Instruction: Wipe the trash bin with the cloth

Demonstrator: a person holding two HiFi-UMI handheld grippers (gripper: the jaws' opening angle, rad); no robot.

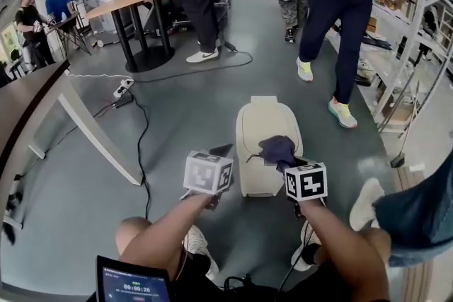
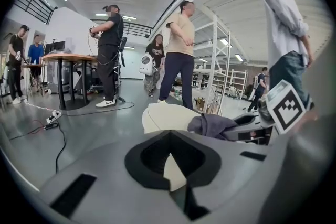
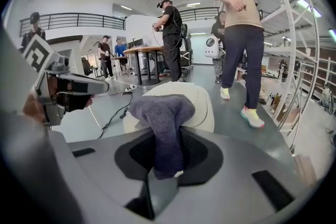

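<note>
On my right gripper the jaws are clamped on a dark blue-grey terry cloth, which bunches up past the tips and rests on top of the cream plastic trash bin. On my left gripper the dark pads look pressed together at the tips and hold nothing; I can see a cream sliver of bin through the gap behind them. That gripper sits just beside the bin's left edge. The bin lies on the grey concrete floor, directly ahead of me between both grippers. A black cable trails to my left, and a person in a beige top stands beyond the bin.
</note>
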